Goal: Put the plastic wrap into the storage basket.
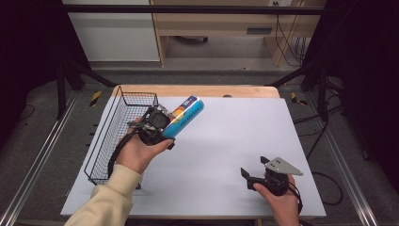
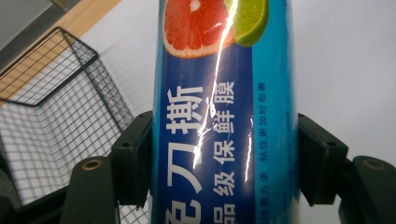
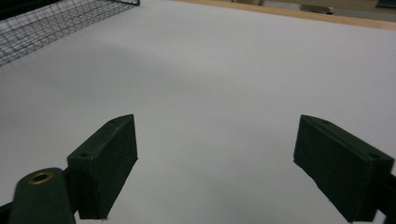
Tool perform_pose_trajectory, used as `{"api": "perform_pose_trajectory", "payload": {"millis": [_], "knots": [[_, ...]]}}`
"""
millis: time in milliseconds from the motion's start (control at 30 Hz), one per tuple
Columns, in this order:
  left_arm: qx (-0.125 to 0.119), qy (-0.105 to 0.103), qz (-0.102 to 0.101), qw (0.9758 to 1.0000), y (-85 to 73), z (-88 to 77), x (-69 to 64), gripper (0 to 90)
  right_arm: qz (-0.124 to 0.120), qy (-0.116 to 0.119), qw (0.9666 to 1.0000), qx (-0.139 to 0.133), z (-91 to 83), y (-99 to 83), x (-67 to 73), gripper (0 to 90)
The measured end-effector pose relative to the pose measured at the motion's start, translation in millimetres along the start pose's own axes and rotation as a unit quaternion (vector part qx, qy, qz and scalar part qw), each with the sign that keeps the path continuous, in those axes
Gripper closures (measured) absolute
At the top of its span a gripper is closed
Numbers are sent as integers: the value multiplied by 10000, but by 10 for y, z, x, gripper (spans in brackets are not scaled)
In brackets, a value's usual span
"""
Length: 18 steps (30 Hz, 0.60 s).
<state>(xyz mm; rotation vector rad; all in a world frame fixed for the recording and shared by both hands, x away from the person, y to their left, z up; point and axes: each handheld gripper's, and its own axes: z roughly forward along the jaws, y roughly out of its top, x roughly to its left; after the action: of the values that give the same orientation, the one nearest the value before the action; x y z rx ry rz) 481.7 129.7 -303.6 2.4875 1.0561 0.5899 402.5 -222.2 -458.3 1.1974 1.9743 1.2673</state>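
A long blue cling-film box (image 1: 186,115) printed with citrus slices is held tilted above the table, just right of the wire basket (image 1: 107,141). My left gripper (image 1: 165,128) is shut on the box near its lower end. In the left gripper view both black jaws press on the sides of the blue box (image 2: 224,121), with the basket (image 2: 56,121) behind at the left. My right gripper (image 1: 254,168) rests near the table's front right, open, with nothing between its jaws. In the right gripper view the right gripper (image 3: 215,163) has only the white surface between its jaws.
A white sheet (image 1: 226,141) covers the table, whose wooden back edge (image 1: 197,91) shows beyond it. The black wire basket stands along the left side. Its mesh corner (image 3: 42,18) shows at the top left of the right gripper view.
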Motion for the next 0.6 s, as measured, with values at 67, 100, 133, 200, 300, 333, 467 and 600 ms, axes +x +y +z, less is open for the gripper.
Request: {"api": "perform_pose_trajectory", "payload": {"millis": [67, 100, 133, 200, 300, 333, 467, 600], "knots": [[36, 54, -69, 10000, -34, -44, 4, 321, 38, -4, 10000, 82, 5, -8, 19, 124], [54, 83, -84, 9999, -52, -62, 7, 320, 17, -18, 10000, 78, 0, -4, 24, 123], [64, 132, -78, 9999, -69, -78, 11, 320, -29, -58, 10000, 65, -5, -2, 26, 118], [99, 172, -122, 9997, -105, -104, 19, 321, 0, -152, 9999, 56, -14, 6, 28, 103], [152, 244, -206, 9994, -161, -111, 37, 321, 34, -266, 9996, 6, -36, 18, 29, 101], [125, 265, -260, 9992, -178, -103, 38, 321, 12, -291, 9996, -18, -42, 22, 34, 101], [206, 334, -341, 9986, -264, -89, 78, 321, -70, -302, 9995, -17, -41, 32, 75, 97], [275, 423, -434, 9978, -319, -114, 133, 321, -96, -378, 9992, 58, -13, 39, 91, 91]]}}
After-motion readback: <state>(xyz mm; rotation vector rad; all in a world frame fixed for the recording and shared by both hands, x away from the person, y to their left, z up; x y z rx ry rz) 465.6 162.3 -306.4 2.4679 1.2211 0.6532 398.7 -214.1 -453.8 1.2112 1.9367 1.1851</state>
